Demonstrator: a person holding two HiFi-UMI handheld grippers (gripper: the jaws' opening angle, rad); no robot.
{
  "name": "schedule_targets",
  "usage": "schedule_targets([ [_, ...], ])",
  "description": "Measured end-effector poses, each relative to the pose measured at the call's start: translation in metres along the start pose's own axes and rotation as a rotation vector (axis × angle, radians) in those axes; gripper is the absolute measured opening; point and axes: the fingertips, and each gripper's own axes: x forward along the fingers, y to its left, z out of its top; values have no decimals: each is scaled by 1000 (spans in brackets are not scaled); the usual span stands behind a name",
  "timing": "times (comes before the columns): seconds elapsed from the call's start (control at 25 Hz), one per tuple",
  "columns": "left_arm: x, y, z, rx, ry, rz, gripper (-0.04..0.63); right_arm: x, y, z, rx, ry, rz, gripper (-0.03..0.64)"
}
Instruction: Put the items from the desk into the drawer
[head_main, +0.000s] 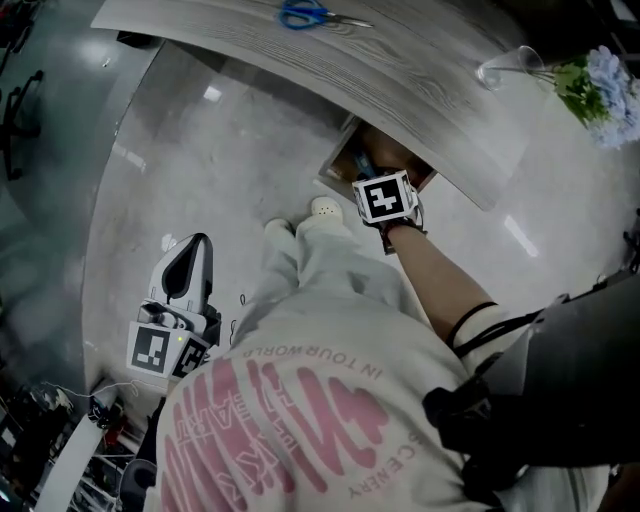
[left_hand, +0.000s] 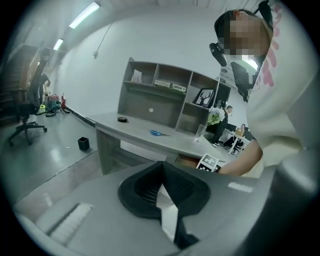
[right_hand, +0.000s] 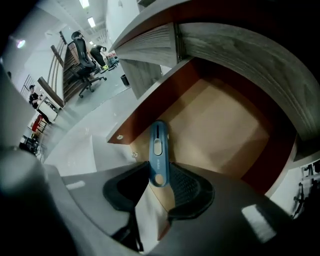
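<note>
Gripped the blue plastic utility knife (right_hand: 158, 150) in the ribbed black jaws of the right gripper (right_hand: 160, 174), long axis straight out along them, tip aimed down at the bare tan floor of the open drawer (right_hand: 225, 130). Hung the left gripper (left_hand: 161, 170) low, well apart, jaws together on nothing. Left blue-handled scissors (head_main: 305, 14) on the grey woodgrain desk (head_main: 420, 70).

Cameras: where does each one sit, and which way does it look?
Head view: on the person's head, looking steeply down at desk, drawer, floor; shows sweatshirt, right forearm.
Left gripper view: on the left gripper, looking across at the desk; shows shut jaws, the person's torso.
Right gripper view: on the right gripper, looking down into the drawer; shows jaws holding a blue knife.
Shared: head and left gripper views both show the scissors.
</note>
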Motion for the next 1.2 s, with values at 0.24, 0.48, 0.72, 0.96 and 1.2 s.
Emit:
schedule_targets([
  [0.24, -11, 3, -14, 13, 24, 46, 20, 12, 4, 4, -58, 38, -44, 135],
  [0.48, -18, 6, -6, 3, -8, 62, 20, 19, 7, 2, -64, 33, -106, 135],
  [0.72, -19, 9, 14, 12, -54, 63, 20, 21, 9, 2, -84, 45, -107, 133],
  [0.96, -25, 26, 11, -23, -49, 69, 20, 21, 7, 1, -83, 43, -120, 135],
  [1.2, -16, 52, 33, -32, -103, 11, 20, 22, 24, -1, -154, 140, -52, 170],
])
